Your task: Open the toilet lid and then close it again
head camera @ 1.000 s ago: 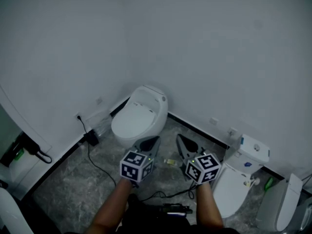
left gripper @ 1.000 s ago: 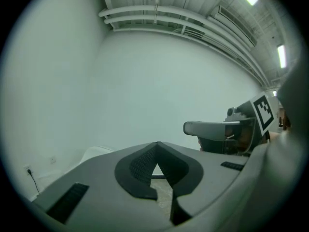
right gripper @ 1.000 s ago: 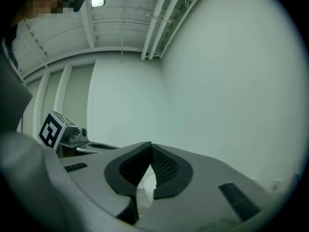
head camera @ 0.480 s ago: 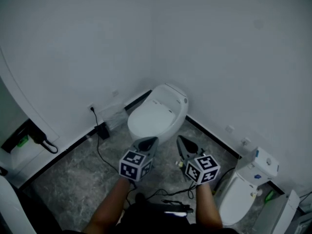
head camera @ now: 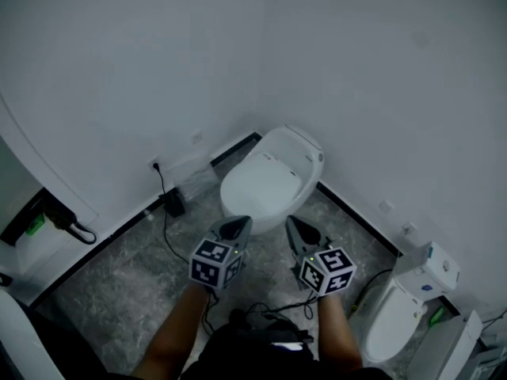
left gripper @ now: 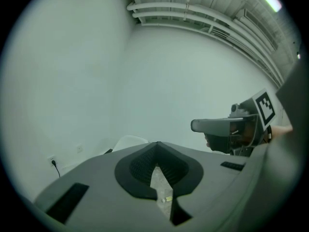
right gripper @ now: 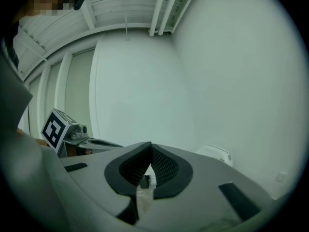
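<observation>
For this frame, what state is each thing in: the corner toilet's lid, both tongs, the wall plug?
toilet lid: down, closed
left tongs: shut, holding nothing
right tongs: shut, holding nothing
wall plug: plugged in

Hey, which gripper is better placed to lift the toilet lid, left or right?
Probably left. The left gripper points at the front edge of the closed toilet lid, while the right gripper sits off to its side. Both are shut and empty, neither touching it.
</observation>
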